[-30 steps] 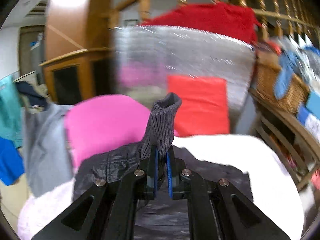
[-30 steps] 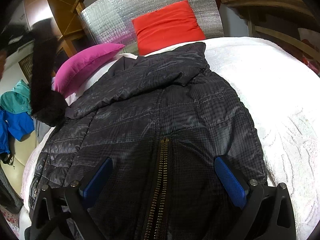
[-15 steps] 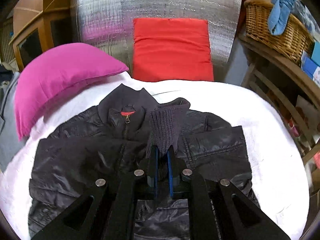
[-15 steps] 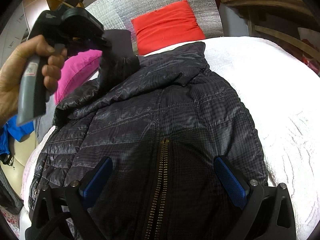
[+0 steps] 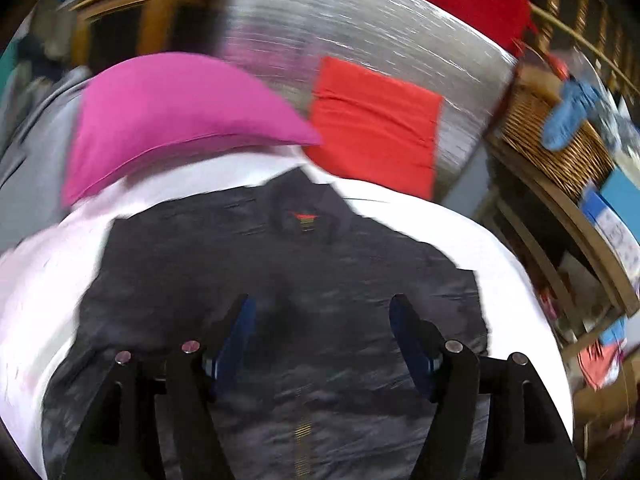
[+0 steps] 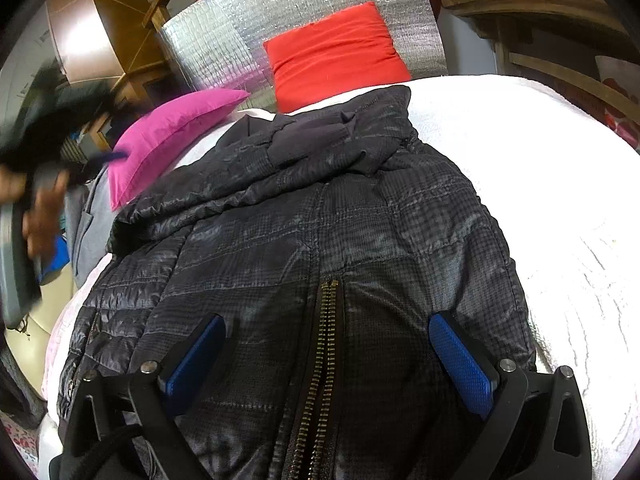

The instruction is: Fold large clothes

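The left gripper (image 5: 320,336) has its blue-padded jaws spread apart; they've just been opening, and nothing sits between them now. It hangs over the near half of the black quilted puffer jacket (image 5: 280,288), which lies flat on the white fleecy bed cover (image 5: 460,232), collar at the far end. That view is pretty smeared, so fine detail on the fabric is hard to make out.

The right gripper (image 6: 328,356) is also wide open, empty, right above the jacket's near hem, with the brass zipper (image 6: 320,344) running up between its two pads. From that side you can see a sleeve folded across the jacket's far left part, lying on top of the body. The left gripper shows up there too, a blurry dark shape in a hand (image 6: 40,216) off at the left edge, away from the cloth.

Past the collar: a magenta pillow (image 6: 172,136) on the far left, a red cushion (image 6: 336,56) beside it leaning on a silver foil panel (image 6: 224,40). A wicker basket (image 5: 560,148) sits on the wooden shelf to the right.
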